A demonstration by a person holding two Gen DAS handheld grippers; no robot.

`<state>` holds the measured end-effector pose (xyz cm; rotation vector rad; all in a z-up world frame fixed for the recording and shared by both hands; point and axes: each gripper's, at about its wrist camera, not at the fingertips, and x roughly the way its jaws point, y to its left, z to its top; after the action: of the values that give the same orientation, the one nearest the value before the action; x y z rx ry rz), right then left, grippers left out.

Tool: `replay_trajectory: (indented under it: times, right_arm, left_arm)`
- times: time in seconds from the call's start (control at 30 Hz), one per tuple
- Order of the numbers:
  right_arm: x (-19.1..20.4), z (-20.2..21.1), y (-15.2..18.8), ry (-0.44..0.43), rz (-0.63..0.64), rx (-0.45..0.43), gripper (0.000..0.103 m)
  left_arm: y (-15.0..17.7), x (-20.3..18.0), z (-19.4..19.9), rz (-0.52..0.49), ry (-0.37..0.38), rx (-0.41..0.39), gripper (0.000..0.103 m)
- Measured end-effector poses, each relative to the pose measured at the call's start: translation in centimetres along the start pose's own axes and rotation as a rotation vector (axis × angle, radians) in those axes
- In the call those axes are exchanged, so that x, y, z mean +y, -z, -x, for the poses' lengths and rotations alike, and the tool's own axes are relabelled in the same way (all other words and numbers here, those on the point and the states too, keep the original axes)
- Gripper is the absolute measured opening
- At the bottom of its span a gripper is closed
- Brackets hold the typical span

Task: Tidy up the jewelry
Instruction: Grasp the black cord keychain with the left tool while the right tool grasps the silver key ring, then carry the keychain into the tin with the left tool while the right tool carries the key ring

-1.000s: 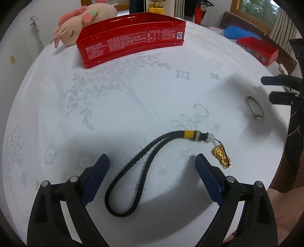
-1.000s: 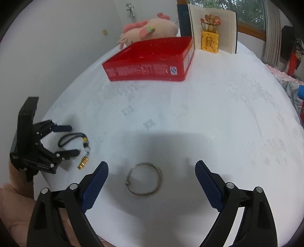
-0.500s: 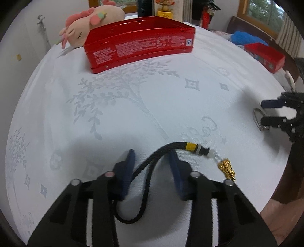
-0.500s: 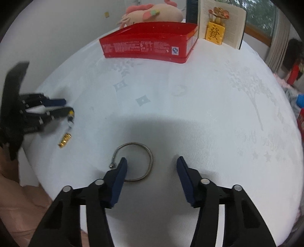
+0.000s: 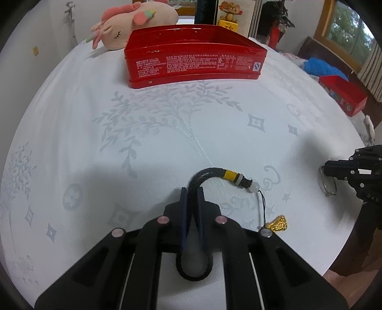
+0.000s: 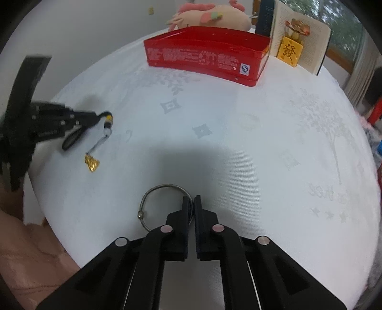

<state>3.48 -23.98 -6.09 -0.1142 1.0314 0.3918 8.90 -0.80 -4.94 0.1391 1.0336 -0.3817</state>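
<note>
Left hand-held gripper [image 5: 191,190] pinches the limp black cord [image 5: 210,173] on the worktop [image 5: 143,143] — its charm [image 5: 278,224] will dangle. Right hand-held gripper [image 6: 191,199] clamps the stiff, slippery ring [image 6: 164,188].

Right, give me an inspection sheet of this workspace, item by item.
Surface: white patterned tablecloth.
Job's things: black cord charm with gold pendant; silver ring; open red tin.
Clutter: pink plush toy, yellow figurine, open book.
Grippers: left gripper shut on the cord; right gripper shut on the ring.
Cables: nothing seen.
Surroundings: second red box, window.
</note>
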Motion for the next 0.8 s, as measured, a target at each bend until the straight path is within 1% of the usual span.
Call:
replay_trajectory:
  times: [0.13,0.47,0.8]
  right_arm:
    - [-1.2,0.9,-0.9,-0.018,-0.048,-0.054,0.004]
    - [-1.9,2.4,-3.3,-0.052,-0.06,-0.128,0.004]
    - [-2.7,4.2,-5.8,-0.075,-0.067,-0.21,0.004]
  left_arm:
    - [-0.2,0.1,0.4,0.012,0.017,-0.015,0.006]
    - [-2.3,0.1,2.5,0.027,0.038,-0.101,0.006]
    - [-5.1,0.3,5.8,0.051,0.05,-0.224,0.006]
